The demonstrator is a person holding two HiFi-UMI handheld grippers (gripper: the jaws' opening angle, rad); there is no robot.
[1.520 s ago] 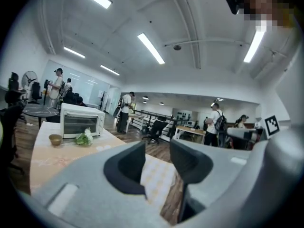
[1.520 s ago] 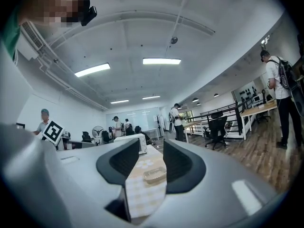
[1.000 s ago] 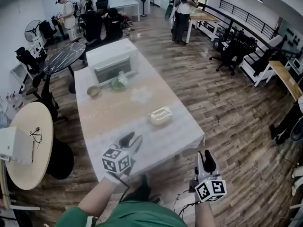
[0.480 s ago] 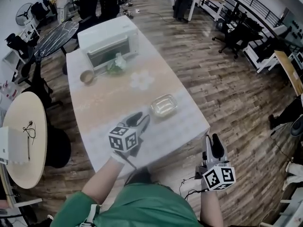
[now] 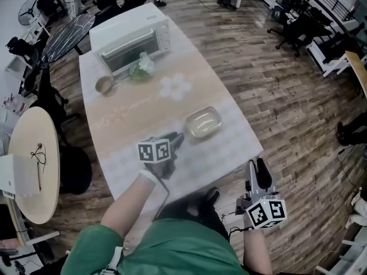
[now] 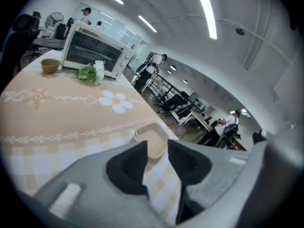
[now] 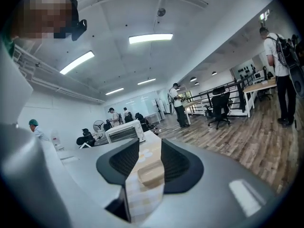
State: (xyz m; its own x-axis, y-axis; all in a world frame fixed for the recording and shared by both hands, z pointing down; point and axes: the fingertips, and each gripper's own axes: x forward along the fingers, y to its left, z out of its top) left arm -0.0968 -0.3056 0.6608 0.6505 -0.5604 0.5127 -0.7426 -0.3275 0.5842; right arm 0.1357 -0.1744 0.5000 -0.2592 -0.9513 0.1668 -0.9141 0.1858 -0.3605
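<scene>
Worktop (image 5: 132, 116): clothed; carries the dish near its right edge.
Toaster oven (image 5: 131, 41): far end, well apart from the dish.
Dish (image 5: 203, 122): shallow, rectangular, rounded corners, pale, empty.
Left gripper (image 5: 175, 139): jaws apart, nothing between them; over the worktop, just short of the dish's left end.
Right gripper (image 5: 258, 171): jaws apart, empty; off the worktop, well apart from the dish.
Step (judged): approach to the dish; a grasp would need the jaws astride its rim.

Open tablecloth (image 5: 135, 122) between dish (image 5: 203, 122) and oven (image 5: 129, 39) — bowl (image 5: 104, 85), greens (image 5: 140, 66) crowd oven front
</scene>
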